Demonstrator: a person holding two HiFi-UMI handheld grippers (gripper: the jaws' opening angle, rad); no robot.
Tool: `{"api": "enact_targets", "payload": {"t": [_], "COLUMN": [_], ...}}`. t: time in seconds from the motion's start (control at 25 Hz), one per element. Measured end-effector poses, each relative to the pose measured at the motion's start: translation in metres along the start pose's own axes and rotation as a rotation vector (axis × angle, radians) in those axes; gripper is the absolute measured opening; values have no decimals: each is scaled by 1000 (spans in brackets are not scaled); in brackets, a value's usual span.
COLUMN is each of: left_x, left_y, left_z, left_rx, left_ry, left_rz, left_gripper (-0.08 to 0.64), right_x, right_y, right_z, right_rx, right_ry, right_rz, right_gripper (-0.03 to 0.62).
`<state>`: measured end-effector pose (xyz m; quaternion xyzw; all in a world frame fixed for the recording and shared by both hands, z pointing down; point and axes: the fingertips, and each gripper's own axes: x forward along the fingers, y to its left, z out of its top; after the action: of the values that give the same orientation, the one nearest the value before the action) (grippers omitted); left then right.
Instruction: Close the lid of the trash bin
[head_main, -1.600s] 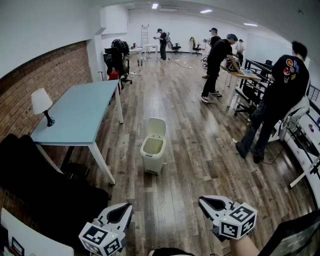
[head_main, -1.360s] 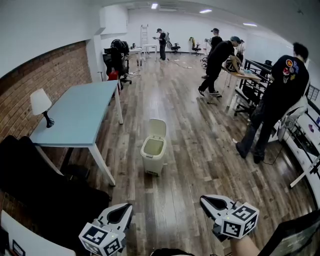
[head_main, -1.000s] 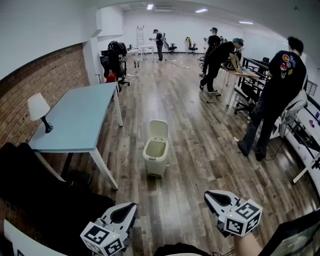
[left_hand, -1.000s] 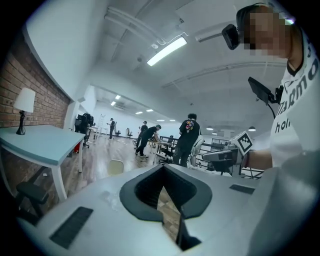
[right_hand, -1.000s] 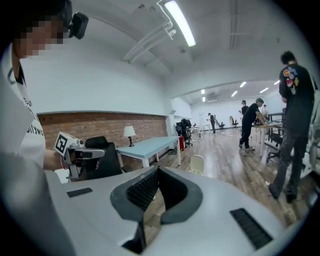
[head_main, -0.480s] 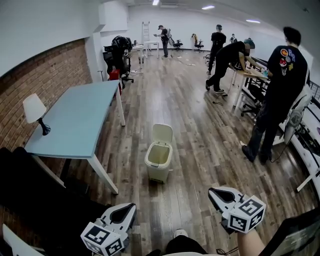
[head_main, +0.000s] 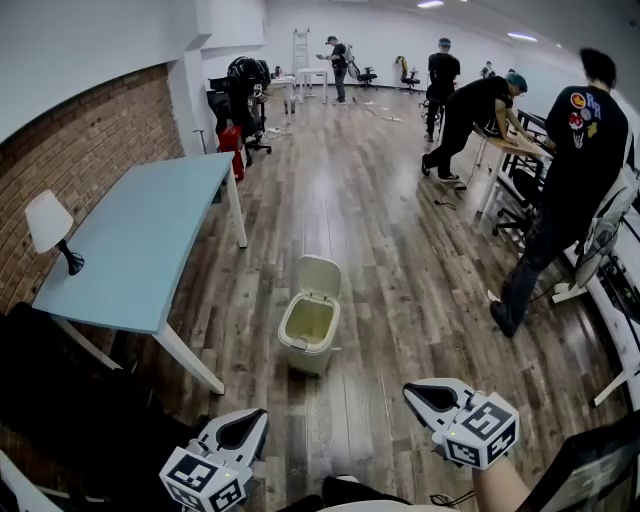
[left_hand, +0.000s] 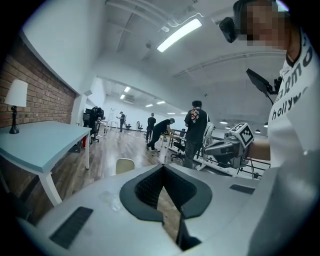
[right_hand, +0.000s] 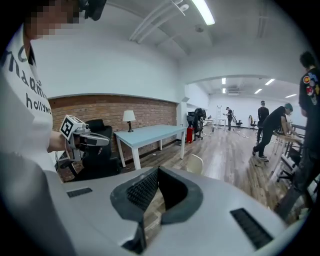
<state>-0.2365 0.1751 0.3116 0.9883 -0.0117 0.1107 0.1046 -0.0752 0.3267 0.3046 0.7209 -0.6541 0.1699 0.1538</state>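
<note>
since i stepped closer, the trash bin (head_main: 306, 340) sits mid-frame, its lid (head_main: 318, 277) still up; left tool (head_main: 258, 417) and right tool (head_main: 411, 393) closed, empty.

Left gripper (head_main: 244, 424) and right gripper (head_main: 428, 396) have grey shells (left_hand: 75, 205), black ribbed pads (left_hand: 149, 188) and black-and-white marker cubes (head_main: 486, 430); the wearer's T-shirt (left_hand: 292, 150) is white, lettered.

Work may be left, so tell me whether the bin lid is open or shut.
Open. The lid stands raised at the back of the bin, whose pale inside shows from above.
</note>
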Motion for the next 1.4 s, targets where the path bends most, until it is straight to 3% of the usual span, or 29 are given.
{"api": "enact_targets", "payload": {"t": [0.32, 0.52, 0.8, 1.16, 1.4], "left_x": [55, 78, 124, 190, 219], "left_y": [21, 21, 36, 96, 153], "left_z": [9, 20, 27, 55, 77], "left_rx": [-4, 35, 34, 47, 29], "left_ry": [-7, 8, 23, 15, 40], "left_rz": [77, 68, 24, -42, -46], "left_gripper": [6, 6, 6, 6, 6], "right_x": [24, 38, 63, 114, 166], "right_y": [-59, -72, -103, -150, -178], "right_z": [2, 0, 5, 31, 60], "right_rx": [-3, 10, 46, 79, 100], "right_ry": [-11, -13, -11, -4, 21], "right_rz": [50, 77, 64, 6, 3], "right_gripper": [8, 8, 8, 8, 8]}}
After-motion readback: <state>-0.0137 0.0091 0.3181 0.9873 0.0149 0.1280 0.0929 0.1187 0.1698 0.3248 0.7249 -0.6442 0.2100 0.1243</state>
